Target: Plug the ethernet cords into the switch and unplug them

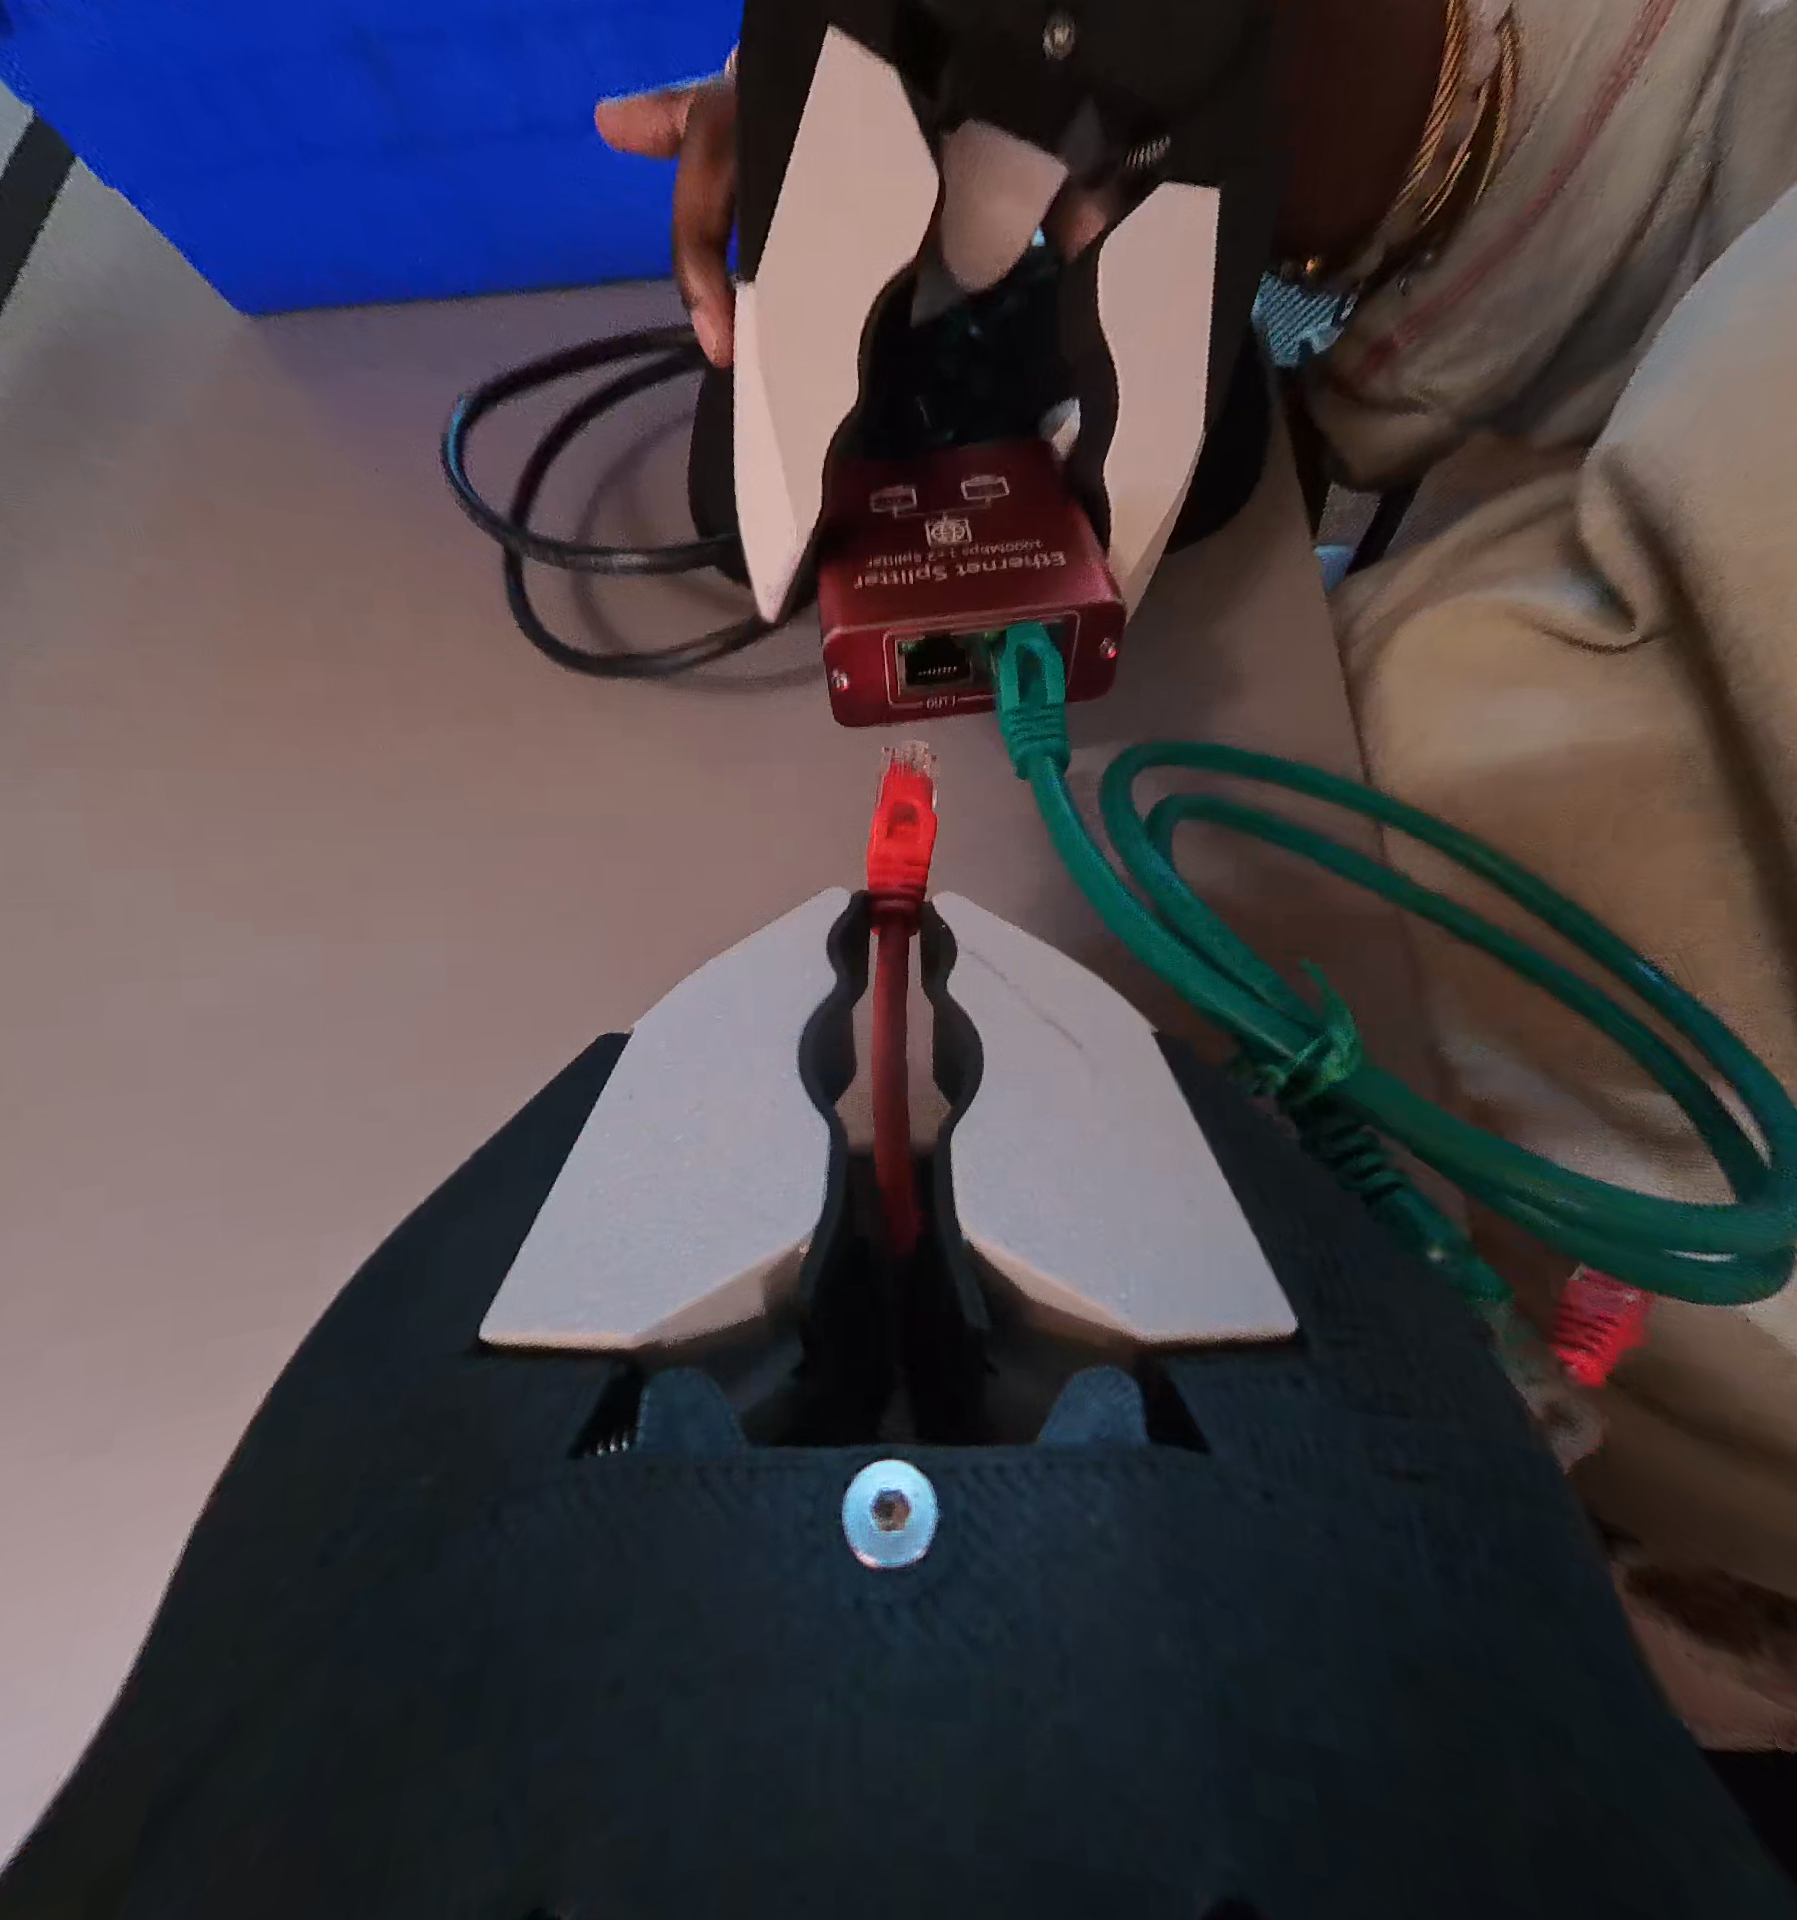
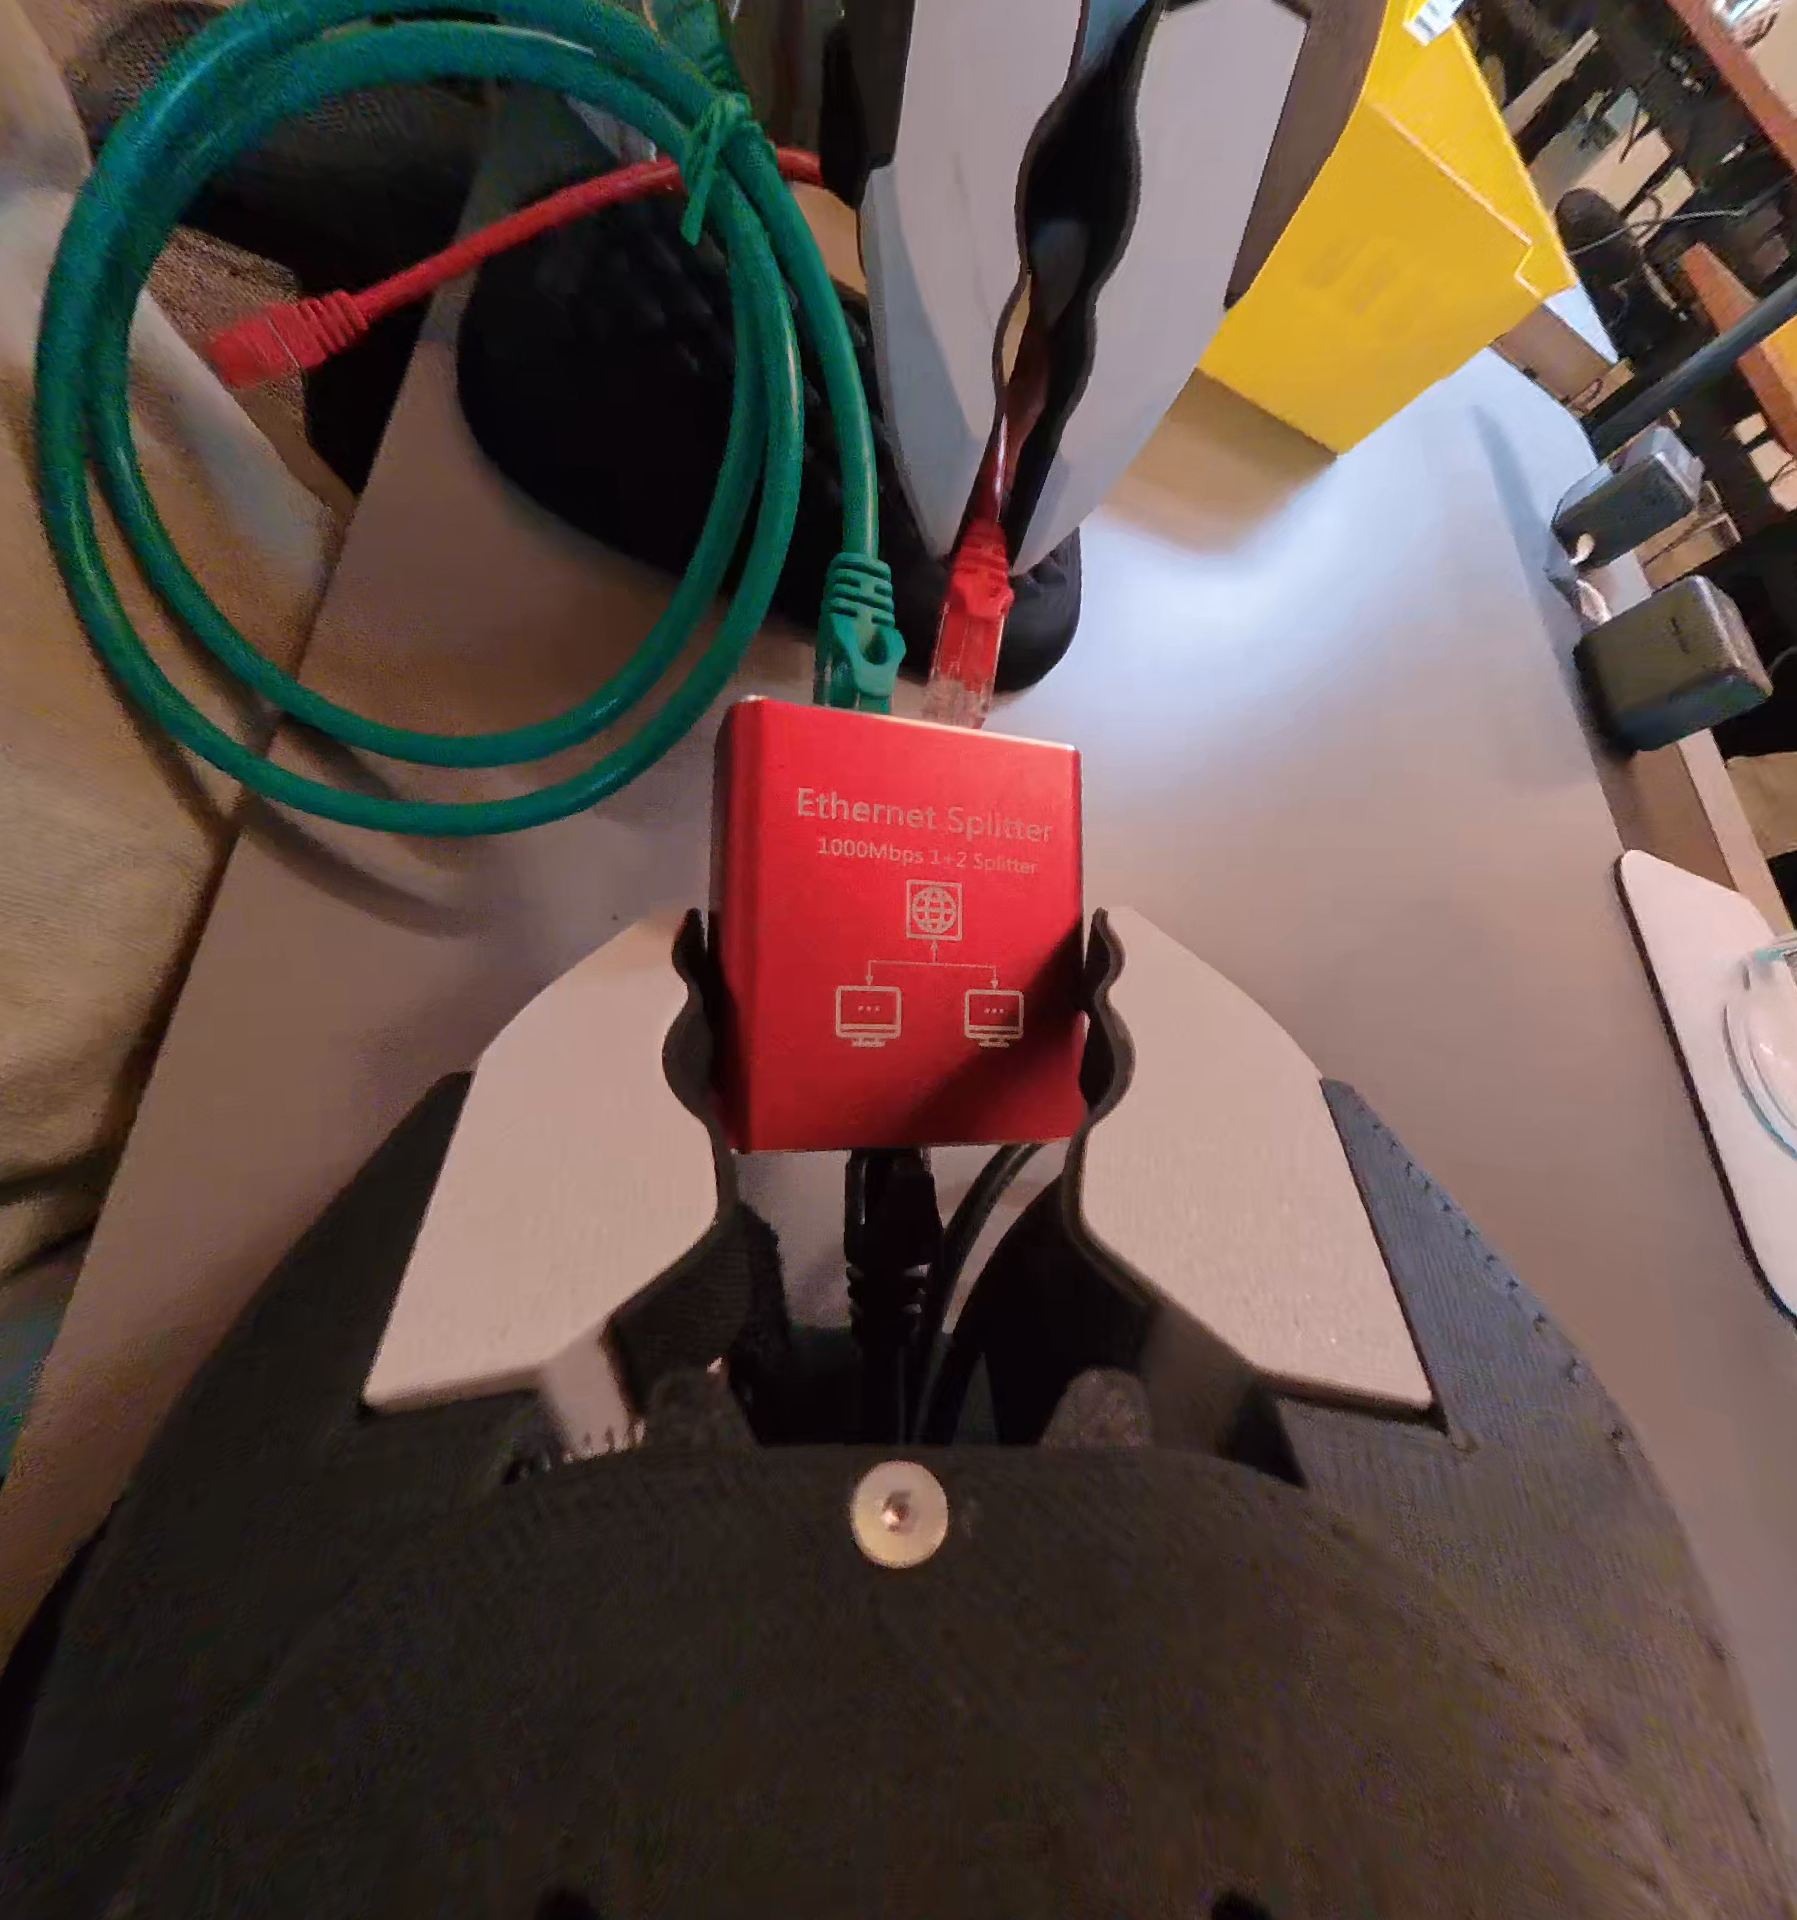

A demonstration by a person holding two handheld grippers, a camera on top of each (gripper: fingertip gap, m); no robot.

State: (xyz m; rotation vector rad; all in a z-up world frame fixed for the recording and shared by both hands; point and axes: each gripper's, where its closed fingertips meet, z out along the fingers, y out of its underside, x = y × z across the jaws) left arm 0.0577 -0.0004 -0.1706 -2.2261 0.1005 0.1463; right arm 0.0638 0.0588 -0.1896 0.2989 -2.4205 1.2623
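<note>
Item: red switch (image 2: 899, 935), small metal box, clamped by its two sides in the right gripper (image 2: 899, 1023), raised just above the grey table (image 1: 250, 727); two ports on the face turned toward the left gripper (image 1: 894, 904). Item: green ethernet cord (image 1: 1029, 696), plug seated in one port, the rest coiled and tied, hanging off the table edge over the person's beige trousers (image 1: 1600, 727). Item: red ethernet cord (image 1: 904, 810), pinched just behind its boot between the narrow-set fingertips of the left gripper, clear plug pointing at the empty port (image 1: 935, 665) and standing just short of it, not touching in the left wrist view; its other end (image 2: 270, 338) lies loose near the green coil. Item: black cables (image 1: 582, 520), leaving the switch's rear and looping on the table. Sundries: blue bin (image 1: 354, 135), yellow bin (image 2: 1393, 270). Progress, as judged: one cord in, the second lined up for insertion or just withdrawn; which, cannot be told. Unplugging of the green cord remains.
</note>
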